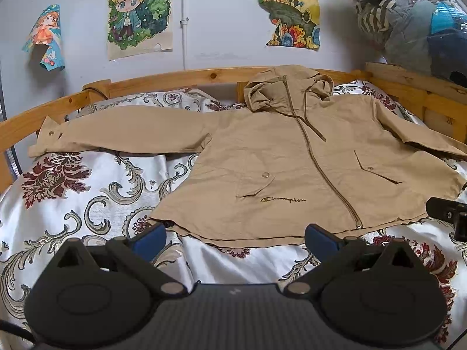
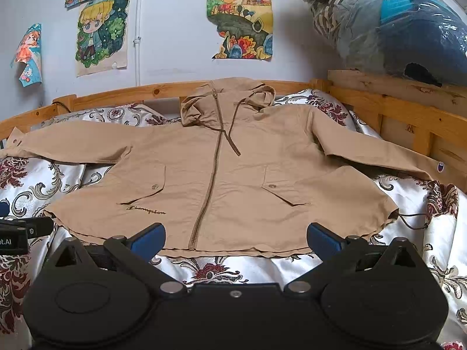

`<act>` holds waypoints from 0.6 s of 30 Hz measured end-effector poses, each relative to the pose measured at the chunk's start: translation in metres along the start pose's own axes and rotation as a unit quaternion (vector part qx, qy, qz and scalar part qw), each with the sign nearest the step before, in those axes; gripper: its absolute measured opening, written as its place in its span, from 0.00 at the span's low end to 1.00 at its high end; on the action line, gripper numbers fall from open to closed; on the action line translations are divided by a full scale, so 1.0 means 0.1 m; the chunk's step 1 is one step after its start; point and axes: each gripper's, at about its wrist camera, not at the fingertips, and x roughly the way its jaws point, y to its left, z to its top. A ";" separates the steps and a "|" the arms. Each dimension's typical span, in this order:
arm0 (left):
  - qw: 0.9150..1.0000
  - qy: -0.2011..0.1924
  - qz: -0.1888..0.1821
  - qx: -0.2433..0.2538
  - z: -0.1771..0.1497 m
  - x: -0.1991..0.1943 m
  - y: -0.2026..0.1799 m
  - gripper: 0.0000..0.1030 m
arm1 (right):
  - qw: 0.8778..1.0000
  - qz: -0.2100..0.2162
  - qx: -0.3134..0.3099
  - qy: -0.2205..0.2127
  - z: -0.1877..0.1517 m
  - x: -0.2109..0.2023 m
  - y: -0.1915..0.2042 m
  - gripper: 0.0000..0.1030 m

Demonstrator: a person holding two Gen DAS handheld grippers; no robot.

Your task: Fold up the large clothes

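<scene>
A tan hooded zip jacket (image 1: 286,160) lies flat, front up, on the bed, both sleeves spread out and the hood at the far side. It also shows in the right wrist view (image 2: 233,180). My left gripper (image 1: 235,237) is open and empty, hovering just before the jacket's bottom hem, left of the zip. My right gripper (image 2: 235,237) is open and empty, just before the hem near the zip's end. Each gripper shows at the edge of the other's view: the right one (image 1: 446,213), the left one (image 2: 20,230).
The bed has a white floral cover (image 1: 87,204) and a wooden frame (image 1: 175,77) along the far side and the right (image 2: 408,108). A clear bag of clothes (image 2: 394,20) sits on the right frame. Posters (image 1: 140,14) hang on the wall.
</scene>
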 end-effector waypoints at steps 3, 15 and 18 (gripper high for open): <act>1.000 0.000 0.000 0.000 0.00 0.00 0.00 0.99 | 1.000 0.001 0.000 0.001 0.00 0.00 0.00 0.99; 1.000 0.001 0.000 0.000 -0.01 0.00 0.01 0.99 | 1.000 0.000 0.001 0.002 -0.01 -0.01 -0.01 0.99; 1.000 0.003 0.000 0.002 -0.02 0.01 0.02 0.99 | 1.000 0.000 0.001 0.003 -0.02 0.01 -0.06 0.99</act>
